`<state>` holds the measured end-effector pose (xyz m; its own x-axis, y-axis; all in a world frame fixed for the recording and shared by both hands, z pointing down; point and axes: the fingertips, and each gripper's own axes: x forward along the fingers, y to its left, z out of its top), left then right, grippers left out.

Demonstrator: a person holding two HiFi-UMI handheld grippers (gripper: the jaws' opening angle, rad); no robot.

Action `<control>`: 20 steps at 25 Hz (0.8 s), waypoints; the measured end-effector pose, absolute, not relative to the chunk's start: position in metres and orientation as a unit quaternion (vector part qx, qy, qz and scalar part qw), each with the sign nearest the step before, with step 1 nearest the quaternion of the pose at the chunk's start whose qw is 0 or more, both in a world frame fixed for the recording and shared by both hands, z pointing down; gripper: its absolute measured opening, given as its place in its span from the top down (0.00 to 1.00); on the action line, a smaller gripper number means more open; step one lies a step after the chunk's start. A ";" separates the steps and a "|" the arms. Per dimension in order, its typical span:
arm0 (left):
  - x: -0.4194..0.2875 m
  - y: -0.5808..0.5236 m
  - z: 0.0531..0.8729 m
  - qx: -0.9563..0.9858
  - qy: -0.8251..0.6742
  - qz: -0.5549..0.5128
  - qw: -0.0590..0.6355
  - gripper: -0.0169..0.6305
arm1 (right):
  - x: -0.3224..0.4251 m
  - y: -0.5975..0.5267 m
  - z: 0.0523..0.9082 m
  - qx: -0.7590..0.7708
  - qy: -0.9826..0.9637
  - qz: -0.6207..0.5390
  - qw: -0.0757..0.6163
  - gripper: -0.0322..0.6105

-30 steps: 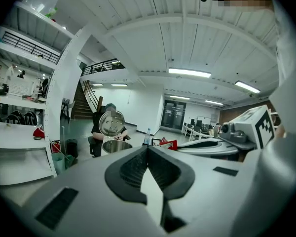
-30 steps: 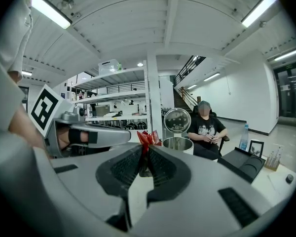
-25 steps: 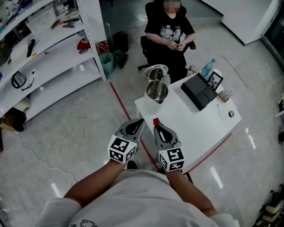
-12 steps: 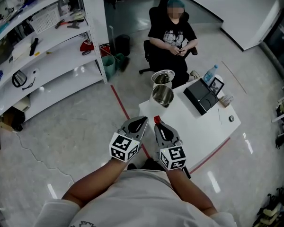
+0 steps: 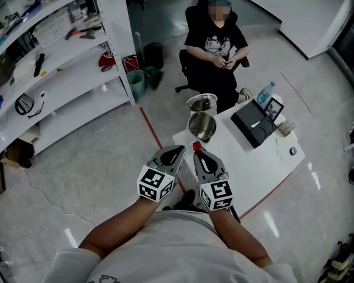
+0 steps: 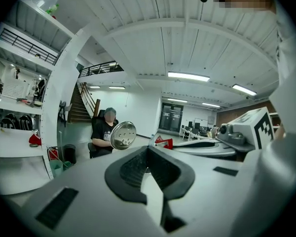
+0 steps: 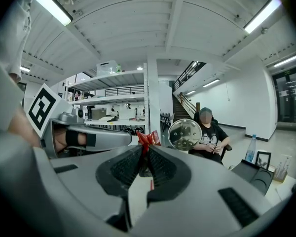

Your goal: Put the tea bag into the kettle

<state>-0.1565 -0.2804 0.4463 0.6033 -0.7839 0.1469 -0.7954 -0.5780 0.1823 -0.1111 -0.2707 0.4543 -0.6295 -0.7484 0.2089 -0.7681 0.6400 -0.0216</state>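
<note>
1. Right claw: closed on the tea bag, which is a red packet pinched between the two ribbed pads at the tips.
2. Tea bag orientation: in the right gripper view its long axis runs roughly upright between the pads. The crumpled red end points up and sticks out above the tips (the lower end is mostly hidden between the pads).
3. Tea bag location: it is held in the air at the near edge of the white counter, short of the kettle and not touching it.
4. Kettle: a steel pot standing upright at the far corner of the counter. Its round lid is tipped back and the mouth is open.
5. Left claw: tips closed together with nothing between them. It is held level just beside the right claw and points the same way, toward the kettle.
6. Other items on the counter: a black box and a water bottle, both well apart from the kettle.
7. Surroundings: a seated person is beyond the counter, and a white shelf stands to the left.
</note>
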 end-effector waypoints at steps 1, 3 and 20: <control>-0.155 -0.288 0.448 0.887 -0.445 0.026 0.118 0.96 | -0.109 -0.279 0.454 0.421 -0.901 0.055 0.090 0.88; -0.150 -0.302 0.450 0.887 -0.444 0.028 0.124 0.96 | -0.103 -0.293 0.455 0.422 -0.900 0.059 0.089 0.88; -0.121 -0.381 0.468 0.884 -0.443 0.050 0.138 0.96 | -0.084 -0.374 0.480 0.405 -0.906 0.077 0.097 0.88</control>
